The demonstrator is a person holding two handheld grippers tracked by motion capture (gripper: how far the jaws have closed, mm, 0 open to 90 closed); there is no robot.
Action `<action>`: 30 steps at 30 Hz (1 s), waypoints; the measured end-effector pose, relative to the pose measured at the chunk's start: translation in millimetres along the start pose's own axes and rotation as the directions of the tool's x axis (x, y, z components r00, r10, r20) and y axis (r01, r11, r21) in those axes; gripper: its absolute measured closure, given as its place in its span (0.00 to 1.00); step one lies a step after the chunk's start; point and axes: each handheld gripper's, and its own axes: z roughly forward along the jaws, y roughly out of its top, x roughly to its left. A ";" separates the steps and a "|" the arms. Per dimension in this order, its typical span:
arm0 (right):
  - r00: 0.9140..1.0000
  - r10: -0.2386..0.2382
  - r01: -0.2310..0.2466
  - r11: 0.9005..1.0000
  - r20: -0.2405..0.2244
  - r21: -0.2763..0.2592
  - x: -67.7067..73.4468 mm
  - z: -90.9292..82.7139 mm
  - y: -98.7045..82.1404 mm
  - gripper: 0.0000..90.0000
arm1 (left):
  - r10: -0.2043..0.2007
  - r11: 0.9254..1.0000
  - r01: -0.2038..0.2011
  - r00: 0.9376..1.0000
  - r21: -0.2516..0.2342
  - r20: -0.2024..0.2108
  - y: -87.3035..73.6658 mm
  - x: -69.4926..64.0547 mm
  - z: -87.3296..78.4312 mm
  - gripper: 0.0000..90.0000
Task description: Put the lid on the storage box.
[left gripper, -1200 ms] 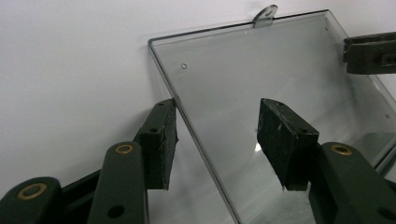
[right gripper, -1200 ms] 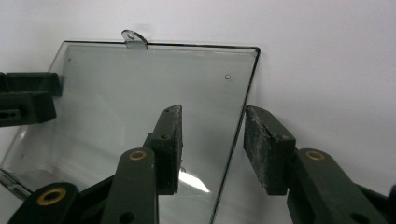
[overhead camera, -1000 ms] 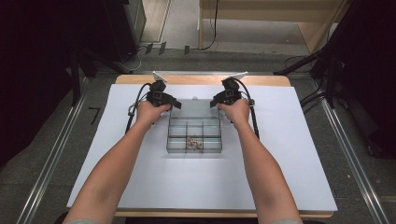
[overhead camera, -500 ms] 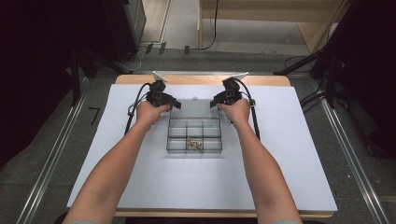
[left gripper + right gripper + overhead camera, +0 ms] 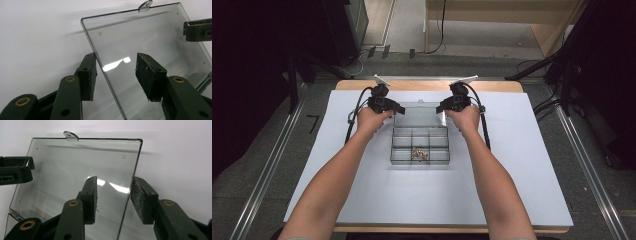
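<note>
The left gripper [image 5: 116,75] straddles one side edge of the clear plastic hinged lid [image 5: 150,40], its jaws having just been closing, one pad [image 5: 88,75] touching the rim, the other apart. The right gripper [image 5: 113,200] straddles the opposite edge, jaws spread. The lid lies open behind the clear compartmented box [image 5: 419,145] on the white table sheet [image 5: 532,165].

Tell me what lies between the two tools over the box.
The open clear lid spans the gap between the left tool and the right tool, seen in the high view.
</note>
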 end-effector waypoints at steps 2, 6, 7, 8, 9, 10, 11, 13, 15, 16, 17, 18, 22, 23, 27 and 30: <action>1.000 -0.019 0.019 1.000 0.003 -0.014 1.5 -3.0 -0.6 0.67 | 0.013 1.000 -0.013 1.000 -0.013 -0.001 0.0 -1.0 -3.0 0.60; 0.999 -0.054 0.054 0.998 0.002 -0.045 4.1 -9.3 -1.9 0.69 | 0.024 0.999 -0.024 1.000 -0.038 0.006 -0.2 -2.5 -9.1 0.62; 0.998 -0.060 0.060 0.997 0.001 -0.048 4.7 -11.0 -2.4 0.70 | 0.027 0.999 -0.027 1.000 -0.042 0.007 -0.2 -3.1 -10.2 0.63; 0.998 -0.068 0.068 0.996 0.002 -0.055 5.0 -12.1 -2.7 0.70 | 0.032 0.998 -0.032 0.999 -0.048 0.004 -0.2 -3.8 -11.0 0.63; 0.997 -0.073 0.073 0.995 0.003 -0.061 5.7 -13.3 -3.0 0.70 | 0.038 0.998 -0.038 0.999 -0.054 0.001 -0.4 -4.6 -11.9 0.63; 0.997 -0.080 0.080 0.995 0.002 -0.067 6.1 -14.2 -3.4 0.71 | 0.046 0.997 -0.047 0.999 -0.057 -0.002 -0.4 -5.0 -13.0 0.64; 0.996 -0.087 0.087 0.994 0.003 -0.071 6.1 -15.2 -3.7 0.71 | 0.046 0.997 -0.046 0.999 -0.062 -0.001 -0.5 -5.5 -13.9 0.65; 0.995 -0.097 0.097 0.992 0.004 -0.078 7.2 -17.6 -4.4 0.72 | 0.051 0.996 -0.050 0.999 -0.069 0.005 -0.5 -5.7 -16.3 0.66; 0.994 -0.109 0.109 0.990 0.005 -0.093 8.4 -20.0 -5.2 0.73 | 0.051 0.996 -0.050 0.999 -0.079 0.016 -0.4 -6.1 -19.2 0.66; 0.994 -0.113 0.112 0.989 0.004 -0.095 8.8 -21.4 -5.7 0.73 | 0.055 0.995 -0.053 0.998 -0.083 0.017 -0.4 -6.4 -20.4 0.67; 0.993 -0.118 0.118 0.988 0.004 -0.103 9.2 -22.6 -6.1 0.74 | 0.058 0.994 -0.056 0.998 -0.089 0.020 -0.4 -6.9 -21.5 0.67; 0.992 -0.124 0.123 0.986 0.005 -0.109 9.7 -23.9 -6.6 0.74 | 0.062 0.994 -0.060 0.998 -0.090 0.021 -0.4 -7.2 -22.8 0.67; 0.991 -0.132 0.131 0.982 -0.003 -0.133 10.0 -27.2 -9.2 0.75 | 0.077 0.991 -0.075 0.997 -0.107 0.018 -1.4 -10.0 -26.7 0.69; 0.991 -0.136 0.134 0.982 -0.003 -0.136 10.4 -28.2 -9.9 0.75 | 0.082 0.990 -0.080 0.996 -0.112 0.016 -1.8 -10.6 -27.8 0.69; 0.988 -0.153 0.150 0.976 -0.004 -0.160 11.8 -31.5 -12.7 0.76 | 0.086 0.989 -0.083 0.996 -0.123 0.024 -2.6 -12.3 -31.9 0.70; 0.986 -0.167 0.164 0.971 -0.001 -0.176 13.3 -34.0 -14.8 0.76 | 0.093 0.987 -0.088 0.995 -0.133 0.029 -3.0 -13.3 -35.0 0.71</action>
